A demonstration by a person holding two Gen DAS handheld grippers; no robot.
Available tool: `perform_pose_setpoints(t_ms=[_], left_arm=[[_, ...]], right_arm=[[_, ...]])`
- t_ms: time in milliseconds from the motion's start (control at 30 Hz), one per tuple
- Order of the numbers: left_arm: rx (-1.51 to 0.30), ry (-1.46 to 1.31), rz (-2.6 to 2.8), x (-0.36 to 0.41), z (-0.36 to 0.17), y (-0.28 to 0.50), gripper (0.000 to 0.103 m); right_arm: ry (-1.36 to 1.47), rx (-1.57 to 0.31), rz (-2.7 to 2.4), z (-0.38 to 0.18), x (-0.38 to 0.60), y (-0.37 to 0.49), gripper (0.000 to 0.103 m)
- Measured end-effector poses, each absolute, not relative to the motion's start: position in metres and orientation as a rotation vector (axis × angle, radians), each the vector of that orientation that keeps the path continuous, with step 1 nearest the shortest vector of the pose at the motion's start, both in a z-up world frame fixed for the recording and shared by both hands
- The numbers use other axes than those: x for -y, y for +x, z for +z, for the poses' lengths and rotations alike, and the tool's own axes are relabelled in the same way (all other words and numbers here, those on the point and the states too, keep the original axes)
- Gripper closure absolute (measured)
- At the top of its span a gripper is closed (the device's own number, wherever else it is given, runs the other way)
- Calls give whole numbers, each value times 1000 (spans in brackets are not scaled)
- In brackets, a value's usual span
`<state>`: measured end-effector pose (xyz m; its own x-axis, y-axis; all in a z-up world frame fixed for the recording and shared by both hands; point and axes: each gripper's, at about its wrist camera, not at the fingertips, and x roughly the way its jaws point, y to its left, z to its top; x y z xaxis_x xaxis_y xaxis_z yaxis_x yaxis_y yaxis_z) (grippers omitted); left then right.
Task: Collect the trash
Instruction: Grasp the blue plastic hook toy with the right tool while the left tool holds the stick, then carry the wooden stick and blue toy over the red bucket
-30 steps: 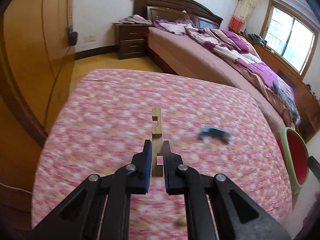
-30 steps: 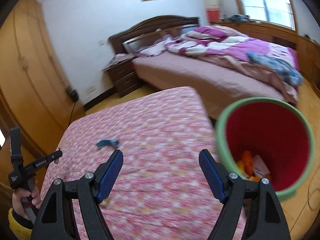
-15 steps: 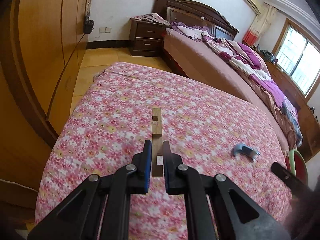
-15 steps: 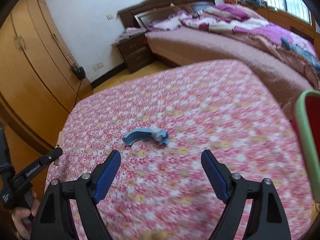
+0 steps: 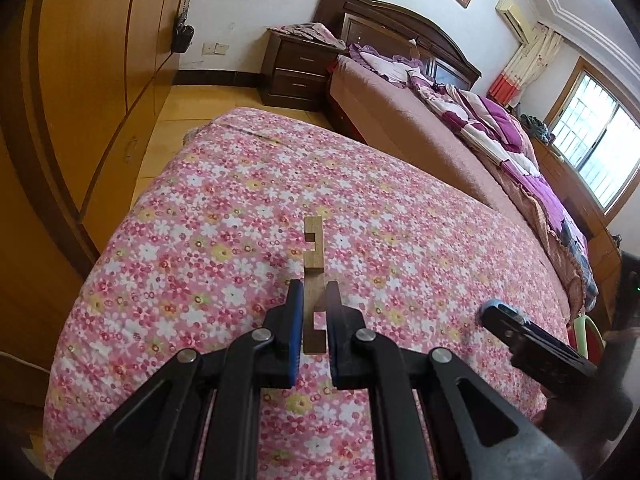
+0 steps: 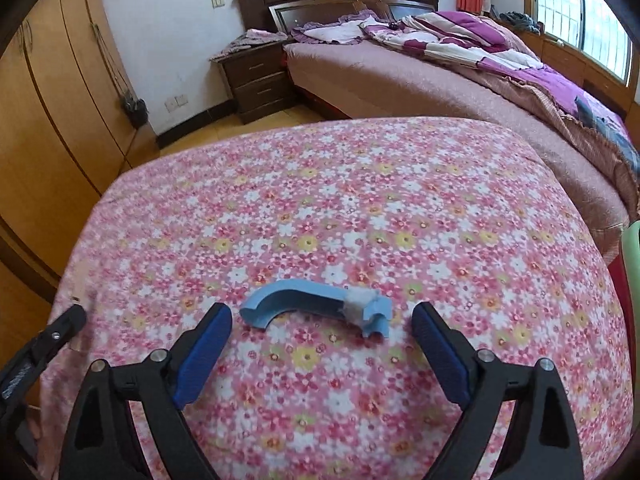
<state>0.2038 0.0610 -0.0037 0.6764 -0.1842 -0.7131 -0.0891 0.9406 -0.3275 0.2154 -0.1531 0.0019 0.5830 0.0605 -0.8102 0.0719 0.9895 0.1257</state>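
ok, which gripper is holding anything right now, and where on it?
Left gripper is shut on the notched wooden strip, pinched at its near end. Right gripper, jaws just opening, holds nothing; the blue plastic piece lies loose on the bedspread.

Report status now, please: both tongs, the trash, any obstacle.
Left tongs shut on wooden strip. Right tongs open, jaws just widened, nothing between them. Blue curved piece lies on floral cover just ahead. No obstacle seen.

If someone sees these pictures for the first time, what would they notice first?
Probably the curved blue plastic piece lying on the pink flowered cover, just ahead of the open right gripper. Next, the notched wooden strip clamped upright in the left gripper.
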Motion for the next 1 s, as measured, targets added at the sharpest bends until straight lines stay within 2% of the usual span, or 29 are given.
perform_pose_setpoints(t_ms=[133, 233, 567, 1000], left_arm=[[-829, -346, -55, -58, -6, 205, 93], [-837, -341, -63, -56, -9, 206, 93], [-819, -352, -90, -53, -5, 202, 93], [-780, -340, -140, -45, 17, 186, 93]], right_arm=[[137, -946, -26, 2, 152, 219, 11], [98, -934, -76, 2, 150, 220, 25], [153, -943, -46, 10, 160, 210, 26], [267, -856, -9, 53, 200, 134, 26]])
